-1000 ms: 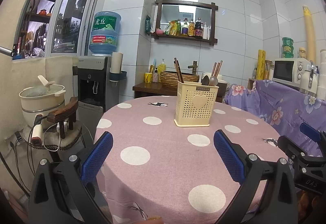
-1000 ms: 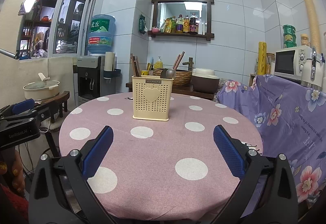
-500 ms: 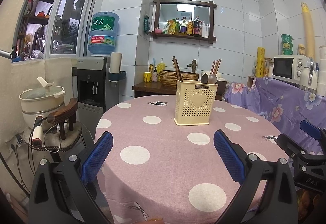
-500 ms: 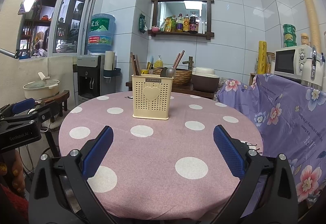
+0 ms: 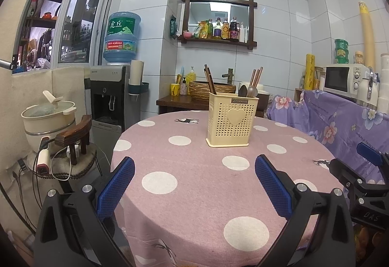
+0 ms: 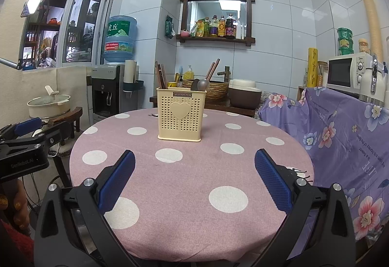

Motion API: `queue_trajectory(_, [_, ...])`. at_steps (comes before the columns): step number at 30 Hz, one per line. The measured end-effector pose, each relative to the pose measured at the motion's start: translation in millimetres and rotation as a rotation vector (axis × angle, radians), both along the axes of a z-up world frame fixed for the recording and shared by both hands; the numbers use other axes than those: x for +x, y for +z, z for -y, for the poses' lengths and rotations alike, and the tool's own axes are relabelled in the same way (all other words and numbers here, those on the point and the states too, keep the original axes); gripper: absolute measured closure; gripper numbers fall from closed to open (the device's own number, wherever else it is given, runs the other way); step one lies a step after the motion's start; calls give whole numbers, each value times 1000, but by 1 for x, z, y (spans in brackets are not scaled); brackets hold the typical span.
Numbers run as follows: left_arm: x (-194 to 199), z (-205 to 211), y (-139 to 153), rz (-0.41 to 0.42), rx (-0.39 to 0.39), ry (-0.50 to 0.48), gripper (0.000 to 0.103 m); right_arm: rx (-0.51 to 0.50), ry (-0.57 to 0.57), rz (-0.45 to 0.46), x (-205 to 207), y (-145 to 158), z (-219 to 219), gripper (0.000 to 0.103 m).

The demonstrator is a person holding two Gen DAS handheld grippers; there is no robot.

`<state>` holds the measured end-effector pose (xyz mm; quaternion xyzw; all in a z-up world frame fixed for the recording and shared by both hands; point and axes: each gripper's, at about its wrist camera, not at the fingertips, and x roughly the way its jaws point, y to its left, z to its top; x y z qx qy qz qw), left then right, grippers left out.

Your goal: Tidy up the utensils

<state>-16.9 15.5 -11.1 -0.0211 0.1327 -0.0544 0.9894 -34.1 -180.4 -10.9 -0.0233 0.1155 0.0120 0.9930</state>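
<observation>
change: none over the last second, both views steady
left gripper [image 5: 194, 179]: jaws wide, empty
right gripper [image 6: 194, 173]: same
holder [image 6: 181, 116]: utensils [image 6: 201, 84] inside, task likely done

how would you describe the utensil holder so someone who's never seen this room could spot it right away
Find the round table covered in a pink cloth with white polka dots. The utensil holder is the only thing standing on it, toward the far side: a cream plastic box with perforated walls and a raised heart on its front. Dark chopsticks and two spoons stick out of its top.
</observation>
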Motion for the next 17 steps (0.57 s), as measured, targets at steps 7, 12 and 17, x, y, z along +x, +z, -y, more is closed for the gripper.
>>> queue_trajectory(7, [-3,4,-1,21,24,-13,5,0,0,-2,0,0,0,6])
queue_trajectory(12, [-2,6,0,9,39,-7,5,1,-1,-3,0,-1,1,6])
queue_trajectory(17, [-2,5,0,6,43,-6,5,1,0,-4,-1,-1,1,6])
